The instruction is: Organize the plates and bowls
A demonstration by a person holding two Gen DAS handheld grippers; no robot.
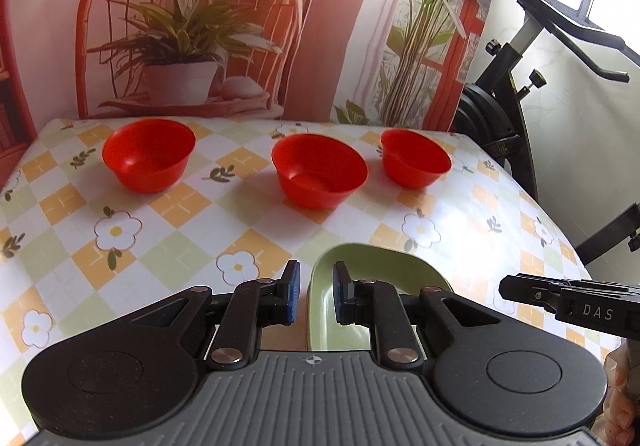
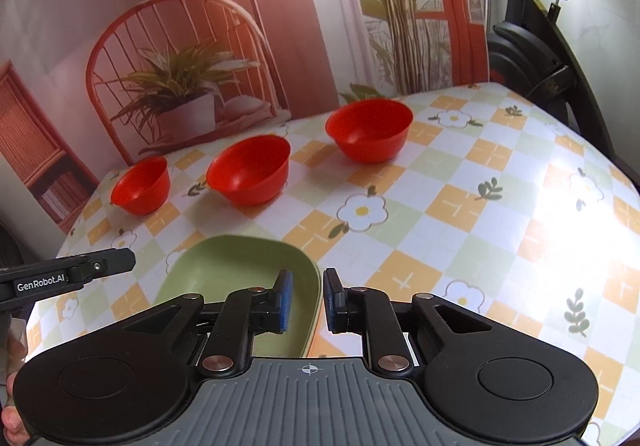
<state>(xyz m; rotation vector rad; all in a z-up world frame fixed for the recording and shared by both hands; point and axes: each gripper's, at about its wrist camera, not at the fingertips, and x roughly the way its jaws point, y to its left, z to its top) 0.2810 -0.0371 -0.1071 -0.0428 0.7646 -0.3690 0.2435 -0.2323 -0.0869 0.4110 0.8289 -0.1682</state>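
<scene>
Checked oilcloth in orange, pale green and white, printed with daisies, covers the tabletop [image 1: 168, 222], and behind it hangs a printed backdrop [image 1: 240, 26] of a red wire chair and potted plants; an exercise bike [image 1: 516, 86] stands at the upper right of the left wrist view.

Three red bowls sit upright in a row across the far part of the tabletop, apart from one another: the left red bowl [image 1: 149, 155], the middle red bowl [image 1: 319, 171] and the right red bowl [image 1: 415, 158] in the left wrist view.

Nearer the cameras, at the lower centre of both views, lies a pale green dish [image 1: 384, 274] with rounded corners and a raised rim.

The left claw [image 1: 316, 292] has its blue-padded fingers a small way apart, straddling the dish's left rim: one pad outside, the other inside over the basin. Whether the pads touch the rim cannot be told.

The right claw [image 2: 306, 300] is likewise parted by a narrow gap, with the dish's right rim between its pads, one pad over the basin and one outside. Contact is again unclear.

Each claw's dark finger tip shows at the edge of the other's view.
</scene>
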